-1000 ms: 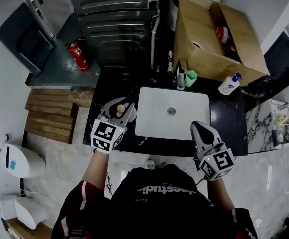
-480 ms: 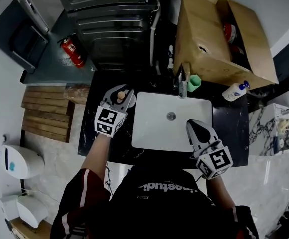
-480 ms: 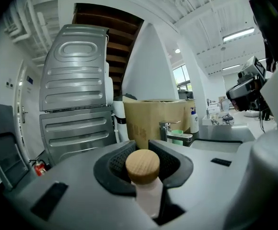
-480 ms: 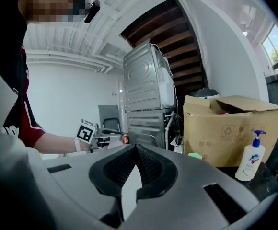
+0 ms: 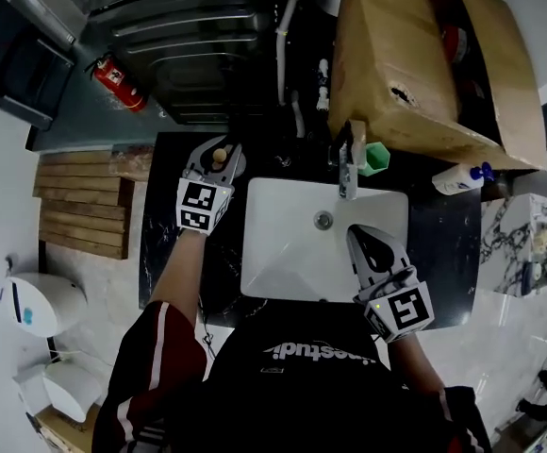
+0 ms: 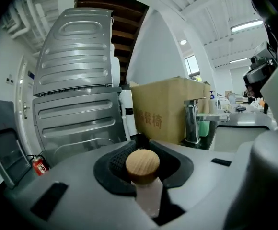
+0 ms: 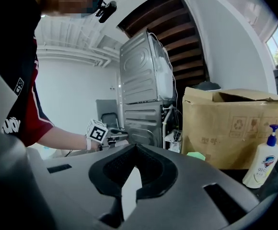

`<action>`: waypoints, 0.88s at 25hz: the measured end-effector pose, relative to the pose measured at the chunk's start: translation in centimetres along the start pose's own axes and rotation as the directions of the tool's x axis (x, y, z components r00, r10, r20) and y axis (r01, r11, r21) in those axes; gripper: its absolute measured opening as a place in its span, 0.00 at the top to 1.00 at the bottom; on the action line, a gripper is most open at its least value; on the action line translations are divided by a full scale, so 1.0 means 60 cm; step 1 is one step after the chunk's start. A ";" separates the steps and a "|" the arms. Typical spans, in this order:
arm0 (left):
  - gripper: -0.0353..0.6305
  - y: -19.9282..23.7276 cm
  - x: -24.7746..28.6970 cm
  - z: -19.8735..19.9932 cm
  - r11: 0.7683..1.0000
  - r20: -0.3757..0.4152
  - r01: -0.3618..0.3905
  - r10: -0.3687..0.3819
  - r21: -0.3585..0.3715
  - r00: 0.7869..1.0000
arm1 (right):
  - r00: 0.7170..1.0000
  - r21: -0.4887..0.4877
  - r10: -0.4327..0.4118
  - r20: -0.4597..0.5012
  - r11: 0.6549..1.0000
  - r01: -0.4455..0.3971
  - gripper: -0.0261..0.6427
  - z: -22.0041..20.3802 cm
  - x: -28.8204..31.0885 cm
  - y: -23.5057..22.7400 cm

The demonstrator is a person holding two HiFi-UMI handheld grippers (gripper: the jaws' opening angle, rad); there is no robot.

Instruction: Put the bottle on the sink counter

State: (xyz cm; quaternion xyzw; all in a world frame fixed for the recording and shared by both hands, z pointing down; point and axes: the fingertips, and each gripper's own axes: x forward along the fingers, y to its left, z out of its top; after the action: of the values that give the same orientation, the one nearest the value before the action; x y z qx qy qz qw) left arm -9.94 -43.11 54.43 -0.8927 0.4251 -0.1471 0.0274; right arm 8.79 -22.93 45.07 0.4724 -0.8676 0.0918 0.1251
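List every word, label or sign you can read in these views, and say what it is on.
"餐椅": printed on the cardboard box in the left gripper view; the character before these is unclear.
Recycling-style symbols on the same box in the right gripper view; the print under them is blurred.
"studi": part of the upside-down print on the shirt; the rest is unclear.
Pump bottle label: too blurred to read.
Fire extinguisher label: too small to read.

We identify this place as a washroom or laundry corner. A white sink (image 5: 288,248) with a chrome faucet (image 5: 347,168) is set into a black surface (image 5: 165,220), and a soap bottle (image 5: 457,178) stands on that surface. Two stacked grey metal machines (image 5: 198,36) stand behind it. A fire extinguisher (image 5: 115,68), a large cardboard box (image 5: 396,55) and ceiling strip lights (image 6: 247,26) indicate a utility setting rather than a home.
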 end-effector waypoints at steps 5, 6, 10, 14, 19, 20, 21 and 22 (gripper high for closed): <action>0.81 0.017 0.043 -0.023 1.000 -0.020 -0.003 0.003 -0.003 1.000 | 1.000 0.030 0.014 -0.001 0.999 -0.014 0.90 -0.009 0.031 -0.011; 0.81 0.017 0.049 -0.029 1.000 -0.027 -0.001 0.001 -0.004 1.000 | 1.000 0.033 0.017 -0.002 0.999 -0.016 0.90 -0.011 0.034 -0.011; 0.81 0.021 0.060 -0.043 1.000 -0.038 -0.003 0.003 -0.009 0.999 | 1.000 0.037 0.019 -0.019 0.999 -0.018 0.90 -0.025 0.038 -0.015; 0.81 0.019 0.068 -0.046 1.000 -0.051 0.002 -0.002 -0.009 0.999 | 1.000 0.060 0.008 -0.025 0.998 -0.006 0.90 -0.036 0.037 -0.020; 0.80 0.022 0.076 -0.052 1.000 -0.086 -0.006 0.005 -0.009 0.996 | 1.000 0.074 0.002 -0.019 0.997 0.000 0.90 -0.036 0.028 -0.017; 0.80 0.023 0.076 -0.052 1.000 -0.091 -0.008 0.007 -0.010 0.996 | 1.000 0.074 0.000 -0.019 0.997 0.001 0.90 -0.036 0.024 -0.016; 0.80 0.023 0.076 -0.053 1.000 -0.093 -0.009 0.008 -0.010 0.996 | 1.000 0.074 -0.002 -0.020 0.997 0.004 0.90 -0.037 0.020 -0.016; 0.80 0.022 0.076 -0.053 1.000 -0.096 -0.011 0.010 -0.008 0.995 | 1.000 0.074 -0.005 -0.021 0.997 0.007 0.90 -0.038 0.016 -0.016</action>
State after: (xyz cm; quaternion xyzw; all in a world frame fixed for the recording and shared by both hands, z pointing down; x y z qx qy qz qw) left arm -9.13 -47.22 58.34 -0.8825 0.4312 -0.1878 0.0039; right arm 9.39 -23.55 47.58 0.4784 -0.8608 0.1287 0.1169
